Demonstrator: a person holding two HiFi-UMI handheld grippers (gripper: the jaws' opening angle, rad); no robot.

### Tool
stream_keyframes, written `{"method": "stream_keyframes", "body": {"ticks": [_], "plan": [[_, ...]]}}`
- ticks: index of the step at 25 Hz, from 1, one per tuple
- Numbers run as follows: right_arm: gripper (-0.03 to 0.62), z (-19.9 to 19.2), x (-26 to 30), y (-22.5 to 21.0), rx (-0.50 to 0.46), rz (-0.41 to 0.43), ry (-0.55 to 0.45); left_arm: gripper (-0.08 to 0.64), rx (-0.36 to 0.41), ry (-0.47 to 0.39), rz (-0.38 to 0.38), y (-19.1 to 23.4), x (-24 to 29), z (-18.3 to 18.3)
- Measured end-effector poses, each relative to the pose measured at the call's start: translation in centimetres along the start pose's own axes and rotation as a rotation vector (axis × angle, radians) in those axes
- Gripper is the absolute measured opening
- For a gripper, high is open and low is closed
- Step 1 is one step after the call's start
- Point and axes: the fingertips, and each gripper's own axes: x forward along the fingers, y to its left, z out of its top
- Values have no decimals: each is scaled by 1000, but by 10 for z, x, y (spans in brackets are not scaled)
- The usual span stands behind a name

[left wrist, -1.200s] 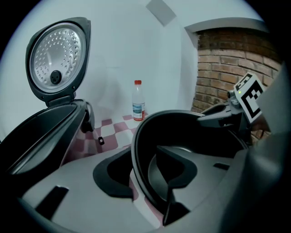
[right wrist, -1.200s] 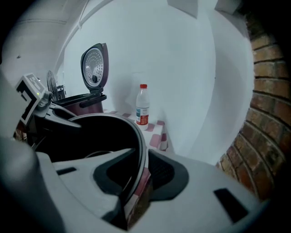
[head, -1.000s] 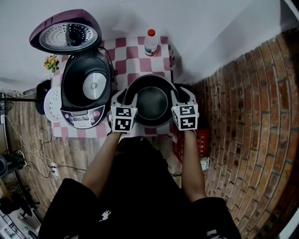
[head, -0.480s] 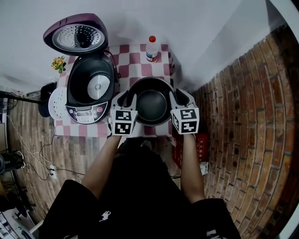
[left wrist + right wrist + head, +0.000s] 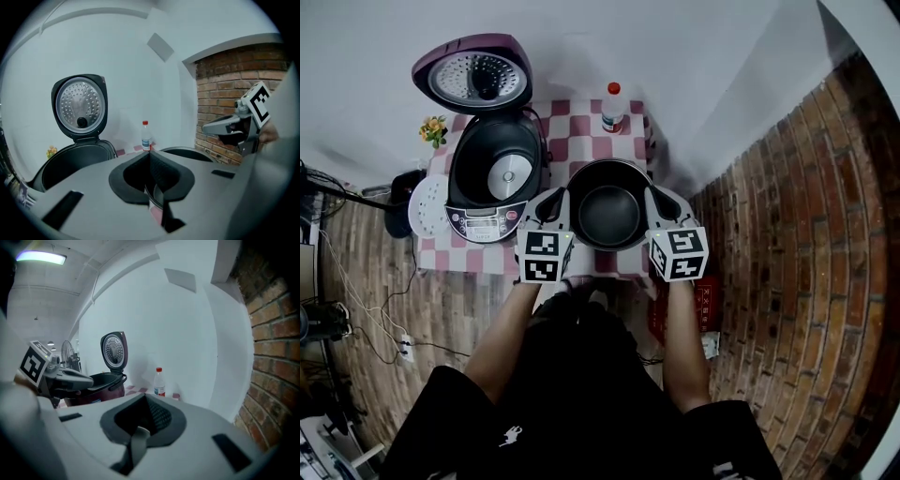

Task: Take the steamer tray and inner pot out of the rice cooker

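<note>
The black inner pot stands on the checkered tablecloth, right of the open purple rice cooker, whose well shows only its heating plate. The white steamer tray lies left of the cooker. My left gripper hangs over the pot's left rim and my right gripper over its right rim. Both have just closed; their jaws meet at the tips with nothing between them. In the left gripper view the shut left gripper points past the pot's rim. The right gripper looks the same in its own view.
A clear bottle with a red cap stands at the table's back edge. Small yellow flowers sit behind the cooker, beside its raised lid. A brick wall runs close on the right, with a red crate at its foot.
Both grippers have lifted a little from the pot's sides and drawn back toward me. The pot stays on the cloth beside the cooker.
</note>
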Motion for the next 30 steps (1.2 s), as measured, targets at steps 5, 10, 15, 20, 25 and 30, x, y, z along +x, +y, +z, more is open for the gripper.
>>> {"method": "stream_keyframes", "body": {"ticks": [5,10,15,20,25,30], "plan": [[2,12,-10,16,-11,1,-39,3,-19,-37,-30,1,-17,8],[2,27,-29,36,-17,-27,-93,3,-24,-72,-66,8,-39,15],[2,36,-51,61,-14,-77,-113,3,-3,-113,-116,16,-69,19],[2,45,-70,92,-9,-109,-143,3,15,-150,-137,31,-98,21],[2,56,-82,129,-8,-103,-177,3,19,-210,-120,57,-133,25],[2,69,-89,175,-19,-76,-213,3,20,-248,-104,86,-169,23]]}}
